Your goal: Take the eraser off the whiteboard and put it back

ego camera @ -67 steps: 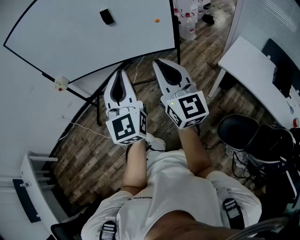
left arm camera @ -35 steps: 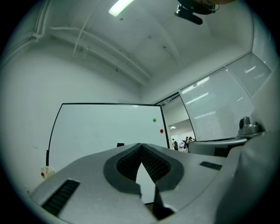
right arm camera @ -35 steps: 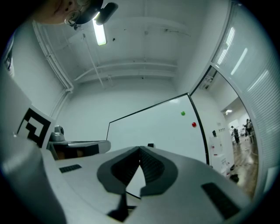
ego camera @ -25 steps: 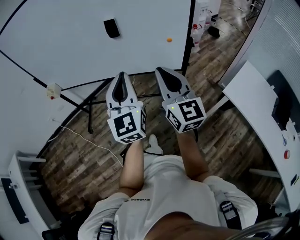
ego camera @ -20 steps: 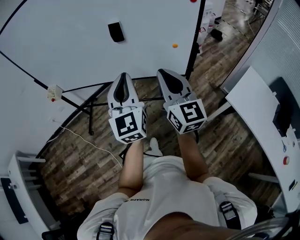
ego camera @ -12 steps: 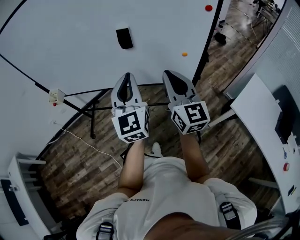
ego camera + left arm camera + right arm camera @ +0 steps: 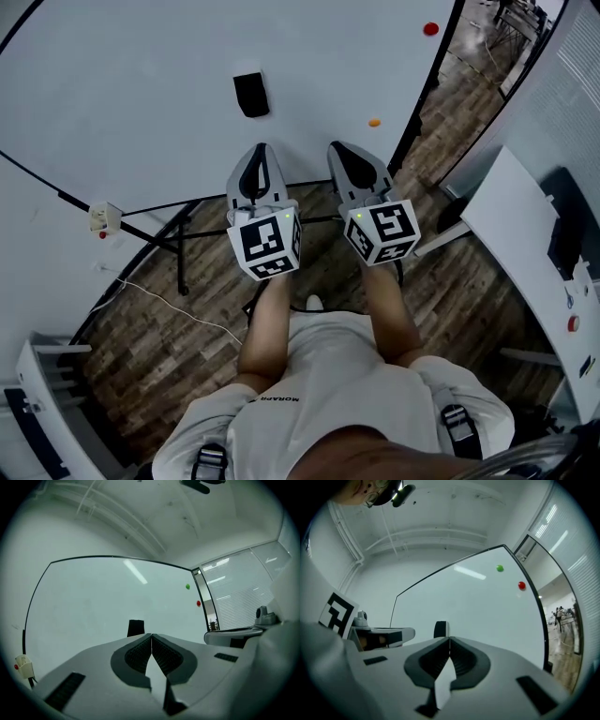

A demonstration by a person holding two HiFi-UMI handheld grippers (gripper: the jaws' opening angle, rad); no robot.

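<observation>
Off to the left of the left claw, and lower, a small white box (image 7: 103, 218) with a red spot sits by the dark stand leg, above the wooden floor (image 7: 178, 319). The left claw (image 7: 259, 150) (image 7: 151, 634) is clenched: its ribbed pads meet along one line, with nothing between them. It points at the whiteboard (image 7: 141, 84), held out in front of the person just beside the right claw. The eraser (image 7: 250, 95) (image 7: 136, 627), a dark upright block, sits on the whiteboard straight ahead of the left claw's tip and slightly to its left, apart from it. From the right claw (image 7: 335, 147) (image 7: 449, 639) the eraser (image 7: 440, 629) stands ahead and a little to the left. This claw is clenched too, pads together and empty. Ahead and to its right, an orange dot (image 7: 374, 122) and, further on, a red dot (image 7: 430, 29) sit on the board near its dark right edge. Well to the right of both claws stands a white desk (image 7: 525, 225).
</observation>
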